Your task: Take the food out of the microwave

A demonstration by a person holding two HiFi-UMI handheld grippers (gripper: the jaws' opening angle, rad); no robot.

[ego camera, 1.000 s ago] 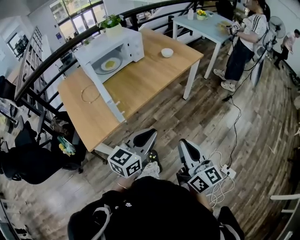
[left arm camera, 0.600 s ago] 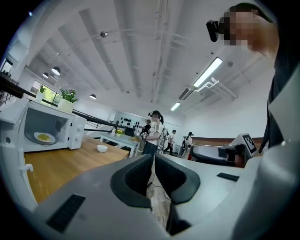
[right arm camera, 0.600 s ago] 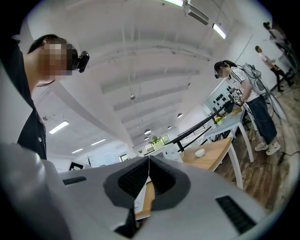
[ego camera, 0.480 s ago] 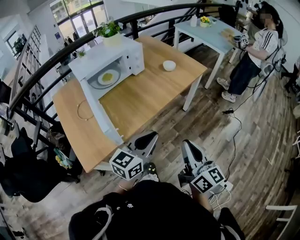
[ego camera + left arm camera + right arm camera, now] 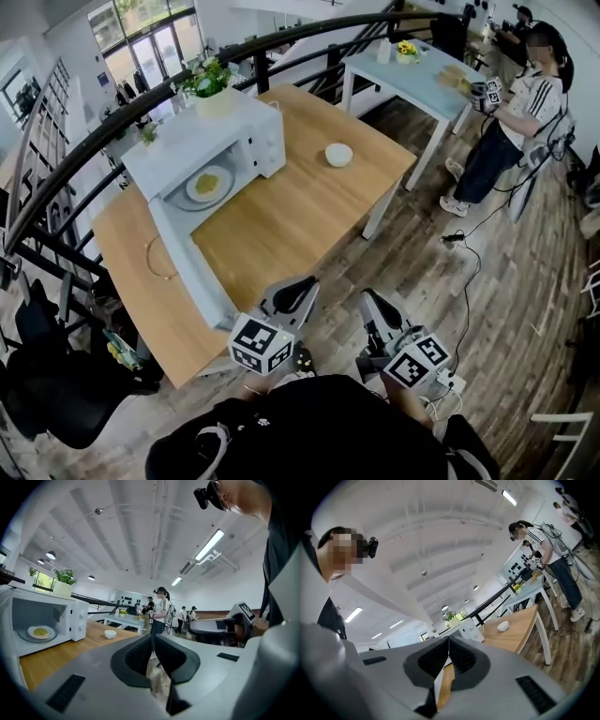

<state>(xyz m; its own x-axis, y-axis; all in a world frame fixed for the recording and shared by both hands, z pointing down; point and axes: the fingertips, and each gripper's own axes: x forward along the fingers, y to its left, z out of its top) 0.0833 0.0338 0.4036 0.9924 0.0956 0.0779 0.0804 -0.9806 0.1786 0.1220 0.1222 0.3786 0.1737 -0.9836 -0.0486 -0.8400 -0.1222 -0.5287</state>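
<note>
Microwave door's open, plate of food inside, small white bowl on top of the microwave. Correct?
Not quite. The white bowl sits on the wooden table beside the microwave, not on top of it; a potted plant stands up there. The head view shows it. The door is open and the plate of food is inside.

Clothing: black top [image 5: 309, 427]; left hand-held gripper [image 5: 302, 283], right hand-held gripper [image 5: 371, 298]: grey shells, black-white marker cubes [image 5: 261, 344].
</note>
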